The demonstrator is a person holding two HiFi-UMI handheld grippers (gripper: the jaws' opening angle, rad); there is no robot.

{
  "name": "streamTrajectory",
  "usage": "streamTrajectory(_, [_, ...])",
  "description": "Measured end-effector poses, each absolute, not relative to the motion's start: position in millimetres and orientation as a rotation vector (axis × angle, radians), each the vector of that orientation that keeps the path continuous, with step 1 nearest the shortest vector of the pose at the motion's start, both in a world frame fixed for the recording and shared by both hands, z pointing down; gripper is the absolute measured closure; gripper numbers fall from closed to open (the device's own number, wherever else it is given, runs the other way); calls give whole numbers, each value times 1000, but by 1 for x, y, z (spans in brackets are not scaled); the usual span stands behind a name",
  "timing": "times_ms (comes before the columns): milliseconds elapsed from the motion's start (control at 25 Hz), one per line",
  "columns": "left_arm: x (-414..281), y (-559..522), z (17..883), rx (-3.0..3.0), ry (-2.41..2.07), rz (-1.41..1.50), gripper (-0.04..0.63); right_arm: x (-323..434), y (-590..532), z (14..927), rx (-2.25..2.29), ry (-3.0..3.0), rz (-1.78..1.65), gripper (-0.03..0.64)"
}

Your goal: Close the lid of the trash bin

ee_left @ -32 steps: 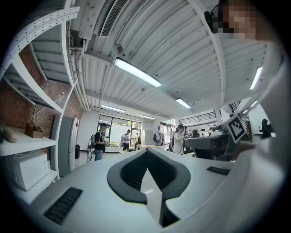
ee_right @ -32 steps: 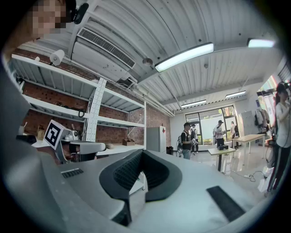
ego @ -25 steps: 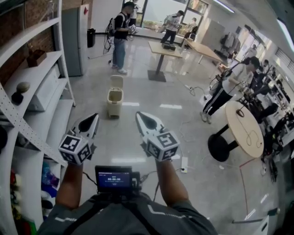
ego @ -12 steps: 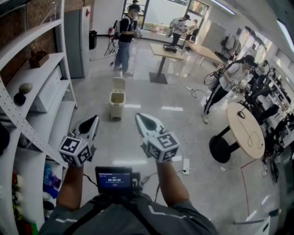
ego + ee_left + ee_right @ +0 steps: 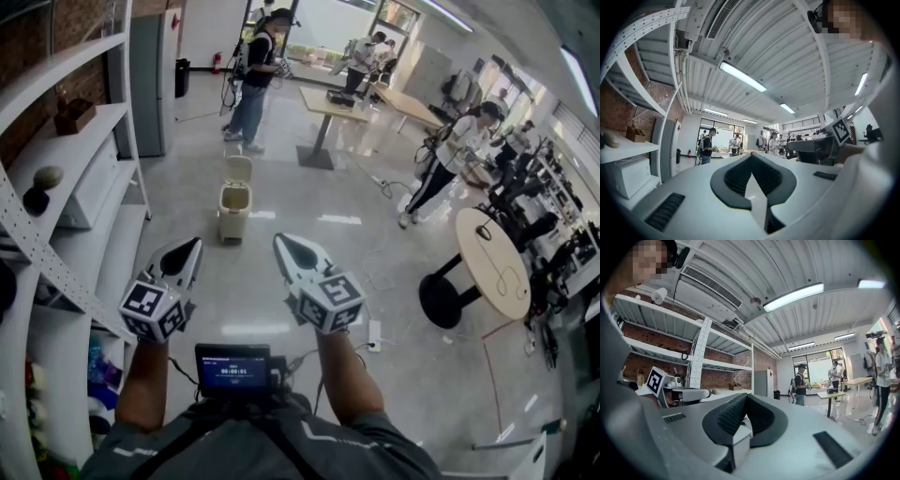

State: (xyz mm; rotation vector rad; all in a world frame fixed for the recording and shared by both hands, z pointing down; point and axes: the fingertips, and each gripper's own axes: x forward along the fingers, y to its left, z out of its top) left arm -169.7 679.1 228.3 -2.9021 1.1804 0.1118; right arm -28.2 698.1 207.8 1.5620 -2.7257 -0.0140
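Shelving (image 5: 80, 155): far left of the head view, no part in the task.

Left gripper (image 5: 187, 249): jaws pressed together, nothing between them, tips aimed forward and up.

Trash bin (image 5: 233, 210): beige, upright on the floor (image 5: 234, 300), well ahead of both grippers, in line with the gap between them, marginally toward the left one.

Lid (image 5: 238, 169): raised, standing on edge above the bin's far rim, long side running left to right. To close, probably a push on its top edge, down toward the near rim.

Right gripper (image 5: 285, 246): jaws likewise clenched, empty.

Round worktop (image 5: 495, 267): far right, well apart from the bin.

Bin and lid: found in the head view only. Left gripper view: ceiling (image 5: 787, 56) and strip lights (image 5: 743, 76) beyond the closed jaws. Right gripper view: shelving and a distant person (image 5: 800, 385), no bin.
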Motion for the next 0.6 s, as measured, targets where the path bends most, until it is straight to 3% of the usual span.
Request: streamTrajectory(600, [-190, 651, 242, -2934, 1160, 127, 600, -47, 671, 220, 1625, -2706, 60, 606])
